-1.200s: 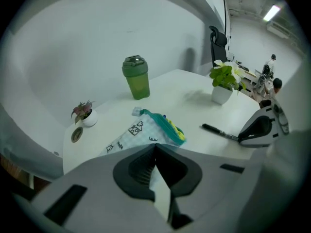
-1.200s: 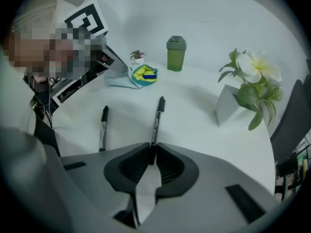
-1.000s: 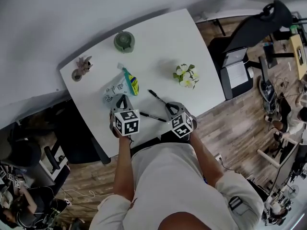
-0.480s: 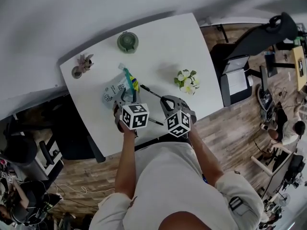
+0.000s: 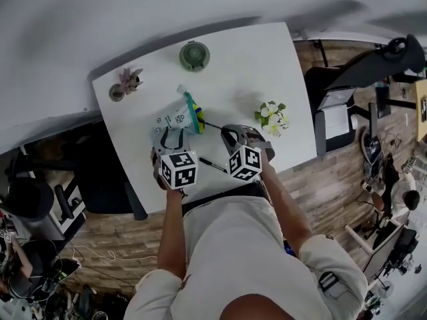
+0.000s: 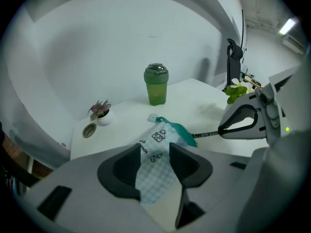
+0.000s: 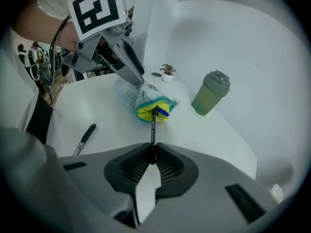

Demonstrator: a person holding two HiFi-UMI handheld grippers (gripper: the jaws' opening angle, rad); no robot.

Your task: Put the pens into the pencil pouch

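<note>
Head view and both gripper views of a white table (image 5: 247, 65). The checked pencil pouch (image 5: 175, 119) lies near the middle of the table, with its teal-edged, yellow-lined mouth turned toward the right tool (image 7: 152, 152).

Left tool (image 6: 154, 149): the jaws stand partway apart. The closed end of the pouch fills the gap between them, and the pads bear on its two sides. In the right gripper view one fingertip of this tool (image 7: 138, 81) rests on the rear of the pouch.

Right tool: the jaws are closed tight on the rear end of a black pen (image 7: 152, 130). The pen runs straight out from the jaws, and its far end sits at the open mouth of the pouch against the yellow lining.

A second black pen (image 7: 85, 139) lies flat on the table near its front edge, clear of the pouch and between the two tools in the head view.

Toward the far edge stand a green lidded cup (image 6: 156, 84) and a small potted plant (image 6: 100, 111), with a small round object (image 6: 89, 130) just beside the plant. A bunch of white flowers (image 5: 272, 115) stands right of the pouch.
</note>
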